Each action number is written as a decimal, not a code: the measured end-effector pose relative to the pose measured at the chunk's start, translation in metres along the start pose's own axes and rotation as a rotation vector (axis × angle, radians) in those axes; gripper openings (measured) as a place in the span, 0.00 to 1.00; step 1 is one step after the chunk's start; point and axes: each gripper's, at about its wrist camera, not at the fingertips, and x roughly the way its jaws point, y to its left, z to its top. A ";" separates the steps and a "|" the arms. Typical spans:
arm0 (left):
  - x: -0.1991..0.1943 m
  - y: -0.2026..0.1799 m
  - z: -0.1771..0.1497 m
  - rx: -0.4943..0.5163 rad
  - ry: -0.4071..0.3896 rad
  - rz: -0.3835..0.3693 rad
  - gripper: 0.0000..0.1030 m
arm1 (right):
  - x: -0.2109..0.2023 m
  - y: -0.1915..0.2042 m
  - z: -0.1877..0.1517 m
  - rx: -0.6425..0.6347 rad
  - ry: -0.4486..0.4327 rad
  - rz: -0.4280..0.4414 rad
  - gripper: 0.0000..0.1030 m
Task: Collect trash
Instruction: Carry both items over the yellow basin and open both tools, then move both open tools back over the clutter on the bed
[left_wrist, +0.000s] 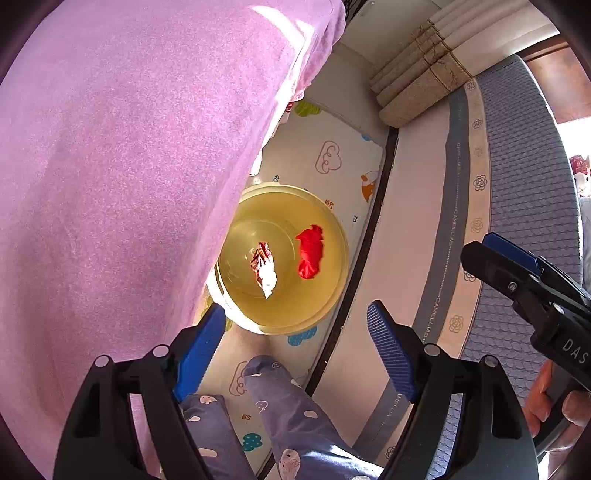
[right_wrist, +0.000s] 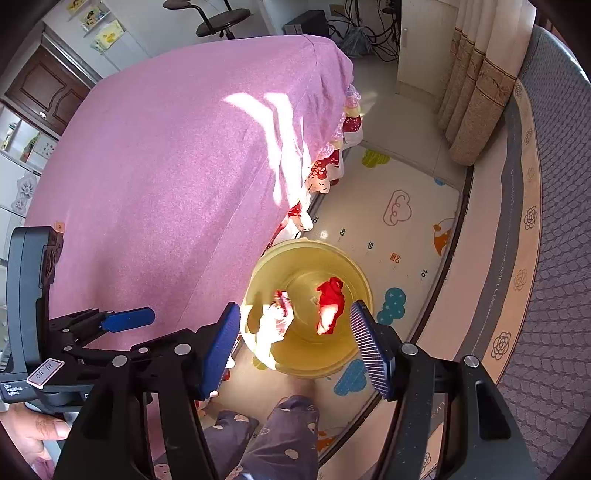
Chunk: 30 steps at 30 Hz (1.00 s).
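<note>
A yellow plastic bin (left_wrist: 332, 291) stands on the floor mat beside the pink-covered table. In it lie a red crumpled wrapper (left_wrist: 311, 252) and a white-and-red crumpled wrapper (left_wrist: 264, 268). My left gripper (left_wrist: 295, 321) is open and empty, held above the bin's near rim. The right wrist view shows the bin (right_wrist: 365, 295), the red wrapper (right_wrist: 330, 304) and the white-and-red wrapper (right_wrist: 277, 317). My right gripper (right_wrist: 293, 317) is open and empty above the bin. The right gripper also shows in the left wrist view (left_wrist: 517, 273), and the left gripper shows at the left of the right wrist view (right_wrist: 125, 319).
A table under a pink cloth (right_wrist: 166, 166) fills the left. A sofa edge with grey patterned cover (right_wrist: 546, 258) curves along the right. A cartoon floor mat (right_wrist: 399, 221) lies between. The person's legs in patterned trousers (right_wrist: 288, 435) stand below. Curtains (right_wrist: 476, 92) hang behind.
</note>
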 end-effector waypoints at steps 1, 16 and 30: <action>0.000 0.003 0.000 -0.010 -0.001 0.006 0.76 | 0.000 0.000 0.000 0.003 0.001 -0.001 0.59; -0.054 0.063 -0.020 -0.099 -0.105 0.040 0.76 | -0.001 0.077 0.004 -0.107 -0.007 0.017 0.59; -0.129 0.220 -0.113 -0.324 -0.217 0.114 0.76 | 0.013 0.266 -0.021 -0.352 -0.002 0.120 0.59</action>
